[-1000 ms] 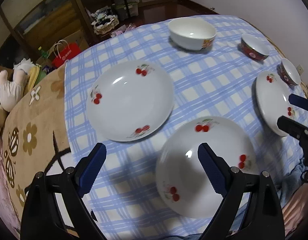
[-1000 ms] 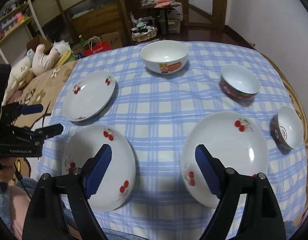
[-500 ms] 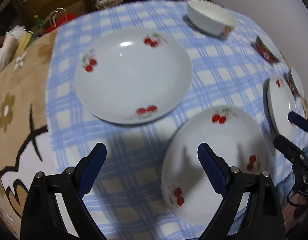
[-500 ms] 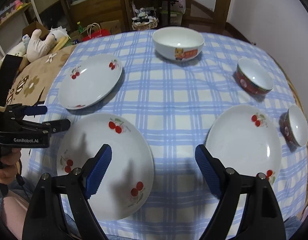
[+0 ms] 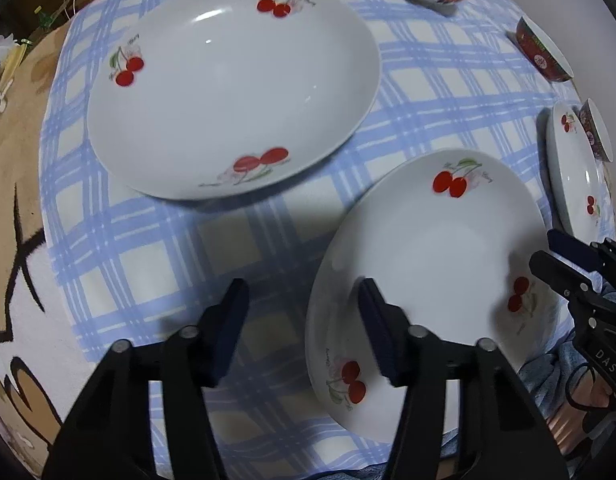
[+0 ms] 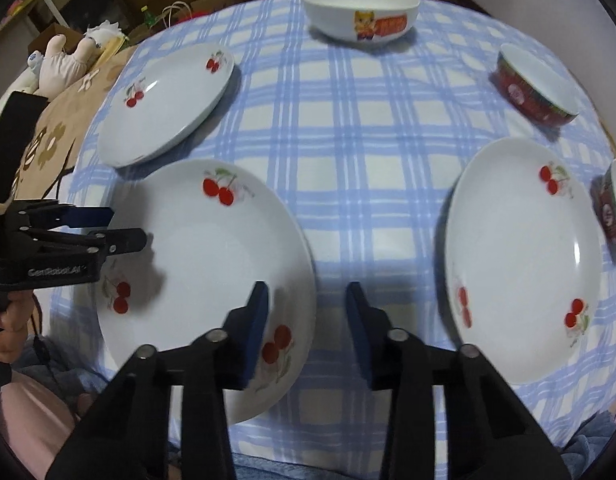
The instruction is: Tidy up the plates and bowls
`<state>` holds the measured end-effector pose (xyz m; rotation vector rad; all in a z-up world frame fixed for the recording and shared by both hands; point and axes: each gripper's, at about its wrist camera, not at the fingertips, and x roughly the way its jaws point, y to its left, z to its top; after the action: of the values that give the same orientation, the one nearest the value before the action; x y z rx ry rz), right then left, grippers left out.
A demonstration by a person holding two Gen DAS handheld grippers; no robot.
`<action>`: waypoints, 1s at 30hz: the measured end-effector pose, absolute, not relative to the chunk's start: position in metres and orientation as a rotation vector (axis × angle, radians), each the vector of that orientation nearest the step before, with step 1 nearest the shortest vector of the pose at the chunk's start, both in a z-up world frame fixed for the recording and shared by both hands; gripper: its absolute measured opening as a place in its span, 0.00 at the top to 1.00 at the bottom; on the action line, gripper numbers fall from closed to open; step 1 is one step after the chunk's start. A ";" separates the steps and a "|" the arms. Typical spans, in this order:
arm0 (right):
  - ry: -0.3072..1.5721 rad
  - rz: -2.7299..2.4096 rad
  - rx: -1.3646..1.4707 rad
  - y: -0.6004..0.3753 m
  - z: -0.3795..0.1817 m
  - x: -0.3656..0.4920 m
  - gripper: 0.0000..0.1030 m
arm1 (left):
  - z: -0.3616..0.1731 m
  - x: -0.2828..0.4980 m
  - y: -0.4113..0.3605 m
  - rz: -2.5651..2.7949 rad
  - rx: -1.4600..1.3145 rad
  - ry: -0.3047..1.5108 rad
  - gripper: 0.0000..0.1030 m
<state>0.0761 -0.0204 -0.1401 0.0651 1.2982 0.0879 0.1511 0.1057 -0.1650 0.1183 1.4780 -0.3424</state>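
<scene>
The far plate (image 6: 164, 104) lies at ten o'clock on the checked cloth (image 6: 348, 128). The left gripper (image 5: 302, 324), jaws just closing, straddles the near plate (image 5: 428, 264) at its left rim; contact is unclear. The right gripper (image 6: 306, 332), jaws also just closing, straddles this plate's right rim. Another plate (image 6: 520, 256) lies at three o'clock.

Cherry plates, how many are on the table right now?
3: a far-left plate, a near-left plate between both grippers, and a right plate beside the small bowl. None appear hidden.
</scene>
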 end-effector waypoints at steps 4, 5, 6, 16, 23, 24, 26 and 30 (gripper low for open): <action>1.335 0.094 0.070 -0.019 -0.148 0.075 0.79 | -0.166 0.152 0.105 -0.349 0.102 1.488 0.53; 1.344 0.100 0.073 -0.018 -0.151 0.074 0.80 | -0.167 0.152 0.104 -0.355 0.099 1.491 0.56; 1.355 0.104 0.073 -0.017 -0.154 0.073 0.83 | -0.166 0.151 0.106 -0.364 0.096 1.494 0.60; 1.341 0.120 0.152 -0.029 -0.159 0.070 0.85 | -0.156 0.144 0.102 -0.407 0.082 1.448 0.79; 1.299 0.130 0.161 -0.036 -0.145 0.073 0.87 | -0.134 0.142 0.100 -0.410 0.078 1.376 0.80; 1.296 0.132 0.162 -0.037 -0.142 0.075 0.87 | -0.131 0.144 0.100 -0.410 0.073 1.368 0.80; 1.286 0.135 0.160 -0.039 -0.137 0.078 0.88 | -0.126 0.146 0.097 -0.412 0.075 1.358 0.80; 1.260 0.135 0.160 -0.044 -0.128 0.081 0.89 | -0.122 0.147 0.096 -0.419 0.058 1.346 0.80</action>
<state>0.0811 -0.0443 -0.1282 0.1602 1.2604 0.1352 0.1470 0.0964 -0.1217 0.0581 1.3460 -0.4188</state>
